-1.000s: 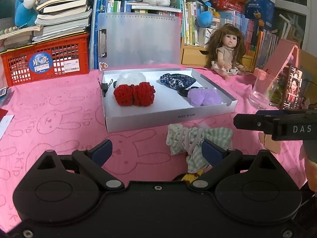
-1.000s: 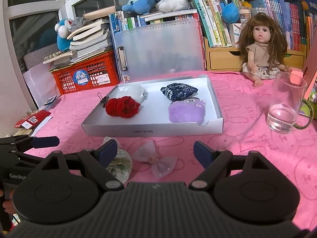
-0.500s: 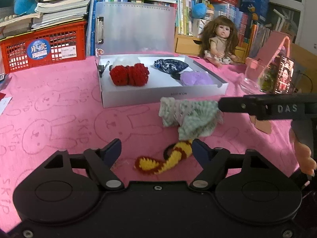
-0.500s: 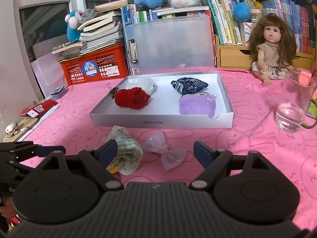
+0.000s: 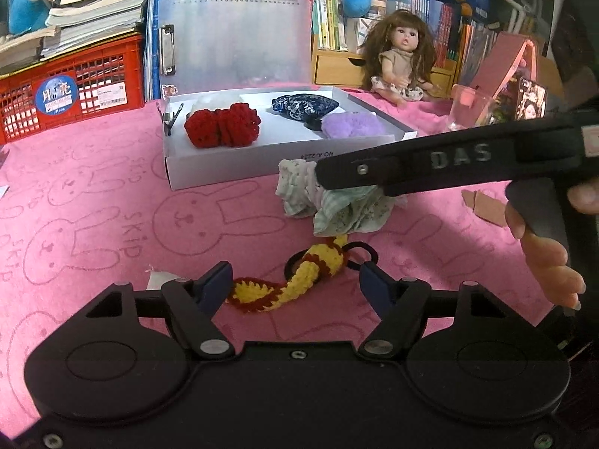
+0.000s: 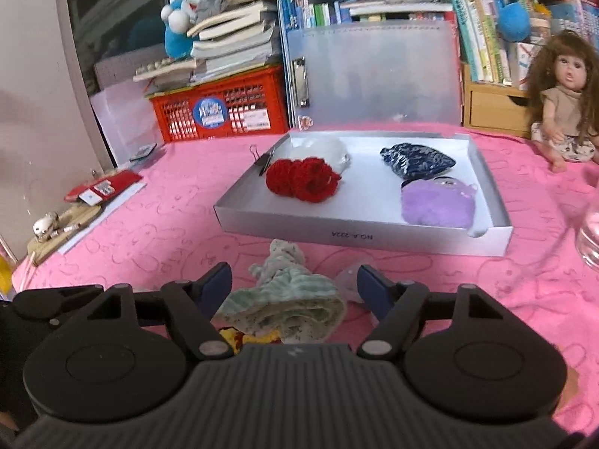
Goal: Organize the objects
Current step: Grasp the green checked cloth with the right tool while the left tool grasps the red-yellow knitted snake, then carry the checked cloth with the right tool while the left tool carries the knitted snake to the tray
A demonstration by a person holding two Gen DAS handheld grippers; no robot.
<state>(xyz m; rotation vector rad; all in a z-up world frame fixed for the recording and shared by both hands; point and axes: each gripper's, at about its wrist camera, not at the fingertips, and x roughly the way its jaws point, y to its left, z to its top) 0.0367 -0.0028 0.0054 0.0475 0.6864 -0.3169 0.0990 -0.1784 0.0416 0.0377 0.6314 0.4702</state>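
My left gripper (image 5: 294,284) stands open around a yellow-and-red crochet hair tie (image 5: 299,280) that lies on the pink cloth; neither pad presses on it. My right gripper (image 6: 294,286) is closing around a bunched green checked cloth piece (image 6: 288,295), which sits between its jaws without being pinched. In the left wrist view one right finger (image 5: 430,164) reaches over that cloth (image 5: 344,209). Behind it a white tray (image 6: 337,230) holds a red crochet piece (image 6: 301,179), a blue patterned pouch (image 6: 415,161), a purple fluffy piece (image 6: 438,205) and a white fluffy one (image 6: 325,149).
A translucent bow clip (image 6: 348,280) lies partly hidden by my right finger. A doll (image 5: 400,60), a glass mug (image 5: 464,112) and a phone on a pink stand (image 5: 529,103) are at the right. A red crate (image 5: 71,89) and books line the back.
The left jaws narrowed and came down around the yellow-and-red hair tie. The right gripper swung left, so the green cloth is now between its narrowing jaws instead of the bow clip.
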